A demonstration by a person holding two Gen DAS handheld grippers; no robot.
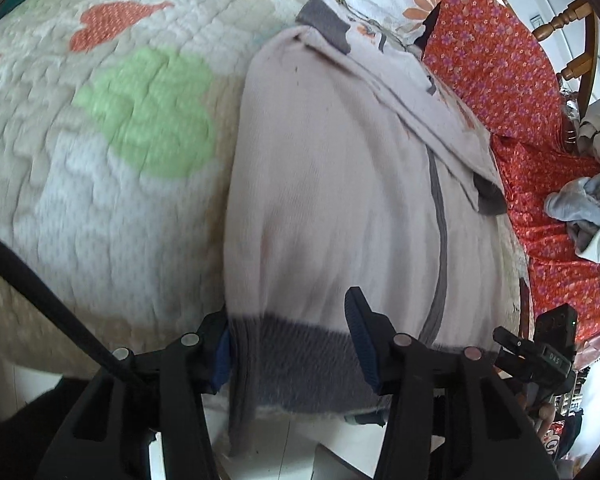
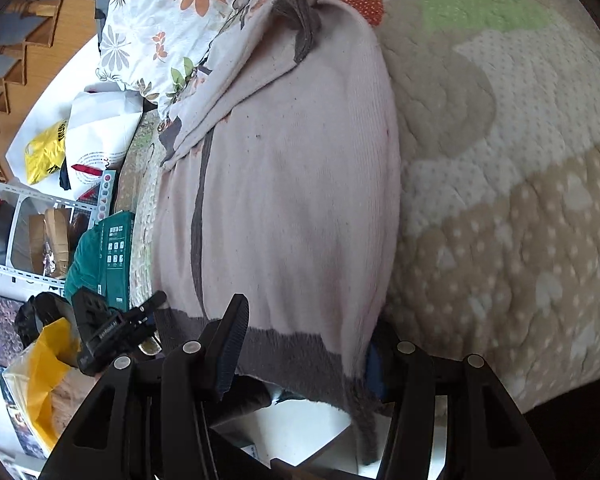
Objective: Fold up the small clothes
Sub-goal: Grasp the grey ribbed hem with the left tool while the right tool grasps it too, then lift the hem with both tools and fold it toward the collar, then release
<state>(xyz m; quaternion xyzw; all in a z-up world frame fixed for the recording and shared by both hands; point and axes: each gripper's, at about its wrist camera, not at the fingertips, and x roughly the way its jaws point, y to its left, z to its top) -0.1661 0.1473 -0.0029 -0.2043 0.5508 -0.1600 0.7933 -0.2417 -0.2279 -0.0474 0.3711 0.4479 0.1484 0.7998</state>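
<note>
A pale pink knitted sweater [image 1: 332,184] with a grey hem, grey cuffs and a grey centre stripe lies on the quilted bed cover, sleeves folded across its upper part. It also shows in the right wrist view [image 2: 292,184]. My left gripper [image 1: 292,340] is open, its fingers on either side of the grey hem band [image 1: 300,364] at one corner. My right gripper [image 2: 304,344] is open too, its fingers astride the grey hem [image 2: 300,356] at the other corner. The hem hangs a little over the bed edge.
The quilted cover [image 1: 100,152] has green and orange patches. A red floral cloth [image 1: 512,92] and a heap of grey clothes [image 1: 592,208] lie to the right, near a wooden chair [image 1: 572,20]. A floral pillow [image 2: 156,40], bags and a green box [image 2: 116,256] sit left of the bed.
</note>
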